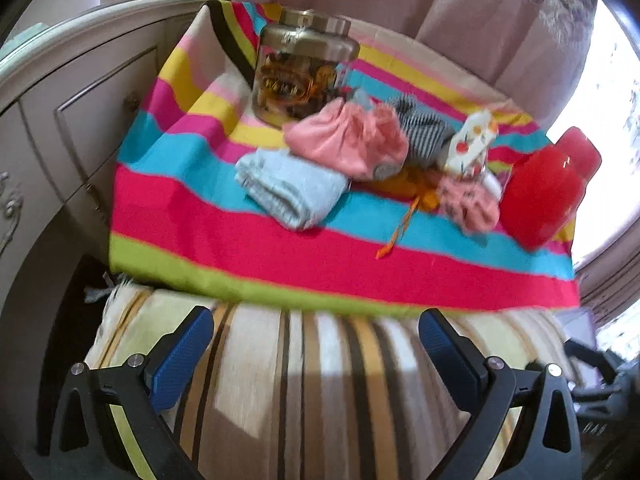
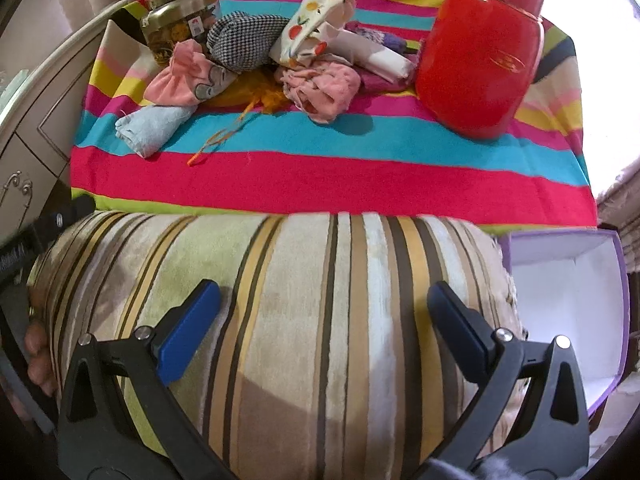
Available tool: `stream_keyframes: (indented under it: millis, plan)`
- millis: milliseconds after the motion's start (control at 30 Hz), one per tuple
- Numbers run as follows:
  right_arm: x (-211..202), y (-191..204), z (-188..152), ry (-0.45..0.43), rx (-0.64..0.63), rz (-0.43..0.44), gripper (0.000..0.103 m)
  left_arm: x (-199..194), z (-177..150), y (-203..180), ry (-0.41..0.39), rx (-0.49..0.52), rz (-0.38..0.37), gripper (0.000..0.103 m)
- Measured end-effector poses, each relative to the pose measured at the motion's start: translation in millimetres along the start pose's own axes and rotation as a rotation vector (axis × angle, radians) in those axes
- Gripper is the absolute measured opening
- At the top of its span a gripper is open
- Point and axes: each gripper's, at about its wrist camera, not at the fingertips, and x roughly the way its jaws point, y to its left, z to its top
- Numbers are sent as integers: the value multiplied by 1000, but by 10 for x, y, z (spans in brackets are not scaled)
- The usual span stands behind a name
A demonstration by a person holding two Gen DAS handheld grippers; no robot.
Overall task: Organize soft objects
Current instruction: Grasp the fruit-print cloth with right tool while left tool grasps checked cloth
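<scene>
From the left wrist, our left tongs [image 1: 316, 346] gape wide, empty, over the striped plush cushion [image 1: 304, 392]; the heap of small soft cloths [image 1: 360, 148] lies at twelve o'clock, touching the glass jar [image 1: 302, 80].

From the right wrist, our right tongs [image 2: 324, 326] are equally wide and empty. The tall glossy red canister [image 2: 478, 60] at one o'clock could topple if a reach snags it.

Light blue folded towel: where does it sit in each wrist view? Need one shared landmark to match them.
Left wrist: light blue folded towel left of centre, on the striped cloth, in front of the pink garment.
Right wrist: towel upper left, at the pile's near-left edge.
Shared landmark: red jar, at the right in both views.
</scene>
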Motion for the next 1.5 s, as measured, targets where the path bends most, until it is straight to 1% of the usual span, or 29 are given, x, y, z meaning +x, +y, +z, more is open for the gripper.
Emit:
stream_keyframes:
  millis: [133,233,333,400,500,633,767,800,900,1000,1067,1133,1233,1333,1433,1467,1500]
  plan:
    - [81,-24,104,13,-14,22,103,99,228,-6,-16,-4,-10,103]
    - [134,-105,205,11,16,45,103,207,398,7,-10,-26,-22,103]
    - [202,-170,332,-2,30,54,103,251,526,-65,-23,-6,-16,103]
    - [240,-186,416,-8,38,67,103,267,622,-154,-37,21,-25,103]
    - [250,-212,593,-66,56,68,103,280,797,-353,-76,75,-55,102]
    - [339,-332,825,-145,129,104,103,337,995,-641,-110,167,-89,98]
    - [447,-459,1048,-177,209,136,103,510,1180,-950,-135,285,-71,95]
    - [473,-501,1102,-190,234,145,103,605,1241,-1028,-130,313,-65,93]
    - [523,-595,1231,-217,276,163,103,850,1343,-1122,-93,350,-57,84]
    - [574,-640,1369,-247,294,177,103,1079,1414,-1173,-57,369,-47,77]
    - [611,-648,1471,-265,292,186,103,1199,1447,-1215,-44,381,-46,68]
    - [669,-630,1585,-277,280,195,103,1293,1460,-1232,-32,386,-56,47]
    - [788,-593,1706,-283,254,194,102,1352,1452,-1178,-20,372,-82,35]
    - [946,-530,1813,-277,223,207,95,1346,1437,-1096,-27,339,-115,27]
    - [1072,-457,1857,-262,193,226,87,1326,1420,-1053,-33,315,-137,25]
    - [1088,-452,1861,-260,184,233,78,1321,1411,-1038,-35,309,-143,25]
    - [1115,-426,1875,-257,170,239,66,1318,1399,-1025,-37,302,-149,25]
